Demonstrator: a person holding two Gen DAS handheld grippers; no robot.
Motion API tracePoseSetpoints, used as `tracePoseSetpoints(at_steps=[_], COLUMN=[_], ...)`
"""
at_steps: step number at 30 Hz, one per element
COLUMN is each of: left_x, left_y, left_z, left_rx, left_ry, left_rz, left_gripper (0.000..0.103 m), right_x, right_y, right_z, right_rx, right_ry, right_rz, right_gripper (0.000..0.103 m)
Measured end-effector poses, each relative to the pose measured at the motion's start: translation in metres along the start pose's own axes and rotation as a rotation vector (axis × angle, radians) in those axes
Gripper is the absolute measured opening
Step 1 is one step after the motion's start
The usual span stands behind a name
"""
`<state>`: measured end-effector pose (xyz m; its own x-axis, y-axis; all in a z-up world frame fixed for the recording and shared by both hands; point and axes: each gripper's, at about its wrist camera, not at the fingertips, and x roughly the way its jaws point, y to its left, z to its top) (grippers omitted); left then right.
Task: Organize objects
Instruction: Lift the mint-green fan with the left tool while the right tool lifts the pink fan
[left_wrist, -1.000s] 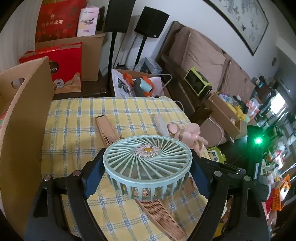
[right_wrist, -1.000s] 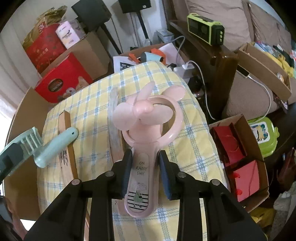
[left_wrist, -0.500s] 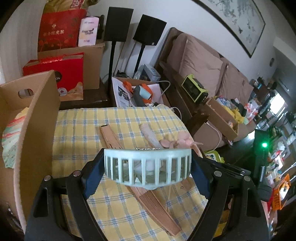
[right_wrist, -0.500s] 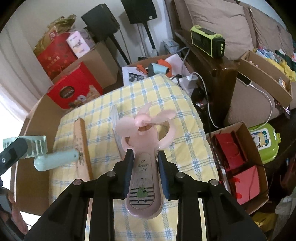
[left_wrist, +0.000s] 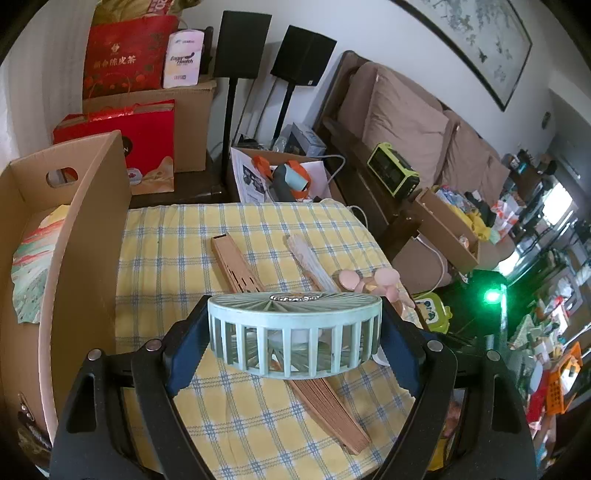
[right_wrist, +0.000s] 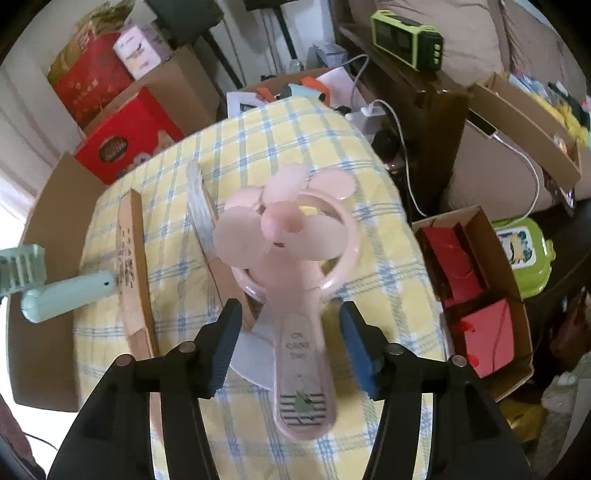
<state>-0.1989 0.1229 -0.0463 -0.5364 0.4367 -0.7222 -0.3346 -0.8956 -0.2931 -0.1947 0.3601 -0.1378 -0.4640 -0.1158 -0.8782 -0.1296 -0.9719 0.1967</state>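
My left gripper (left_wrist: 293, 345) is shut on the round head of a mint-green hand fan (left_wrist: 295, 314), held edge-on above the yellow checked tablecloth (left_wrist: 177, 236). In the right wrist view the mint fan's handle (right_wrist: 66, 295) sticks out at the far left. My right gripper (right_wrist: 291, 343) is opening. A pink hand fan (right_wrist: 291, 236) lies blurred between its blue pads (right_wrist: 225, 343), which stand clear of the handle. A folded wooden fan (left_wrist: 240, 269) and a folded white fan (left_wrist: 308, 258) lie on the cloth.
An open cardboard box (left_wrist: 74, 229) with a patterned sheet inside stands against the table's left side. Red gift bags (left_wrist: 147, 144) and speaker stands are behind. To the right, a floor box with red packets (right_wrist: 476, 288), a green case (right_wrist: 524, 254), a sofa and cables.
The right jaws have parted from the pink fan's handle. The left gripper lifted the mint fan off the cloth, and its face swung from facing the camera to edge-on.
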Motion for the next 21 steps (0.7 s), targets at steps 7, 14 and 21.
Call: tracePoseSetpoints(at_steps=[7, 14, 21], left_x=[-0.003, -0.017, -0.039], left_y=[0.0, 0.002, 0.001], left_z=[-0.001, 0.005, 0.013], left_rx=[-0.002, -0.015, -0.022], left_ry=[-0.003, -0.021, -0.046], left_rz=[-0.001, -0.006, -0.021], left_gripper=[0.083, 0.082, 0.083], right_x=[-0.001, -0.032, -0.065], right_y=[0.004, 0.008, 0.028], right_z=[0.0, 0.007, 0.017], right_rx=[-0.037, -0.039, -0.077], right_ry=[-0.052, -0.129, -0.188], right_rz=[-0.011, 0.032, 0.086], right_gripper=[0.036, 0.026, 0.003])
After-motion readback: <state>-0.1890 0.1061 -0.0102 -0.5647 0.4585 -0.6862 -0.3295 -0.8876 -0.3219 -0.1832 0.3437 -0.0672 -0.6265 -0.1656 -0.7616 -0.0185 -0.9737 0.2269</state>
